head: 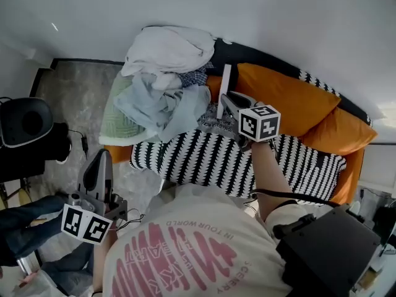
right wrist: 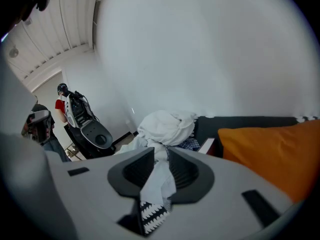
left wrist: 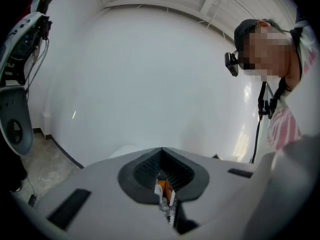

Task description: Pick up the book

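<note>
The book [head: 224, 90] is a thin white slab that stands on edge against the orange cushion [head: 291, 101] of the sofa; in the right gripper view the book [right wrist: 207, 145] shows a white cover with a red edge, right of the jaws. My right gripper [head: 228, 101] hovers just beside the book's lower end, its jaws slightly apart with nothing between them; only clothes show through the gap of the right gripper [right wrist: 161, 156]. My left gripper [head: 101, 166] hangs low at the left over the floor, jaws together and empty. In its own view the left gripper [left wrist: 161, 156] faces a white wall.
A heap of pale clothes [head: 164, 73] lies on the sofa left of the book. A black-and-white patterned throw [head: 204, 159] covers the seat. A black round appliance [head: 28, 125] stands on the grey floor [head: 74, 98] at the left. A black box [head: 328, 252] sits at lower right.
</note>
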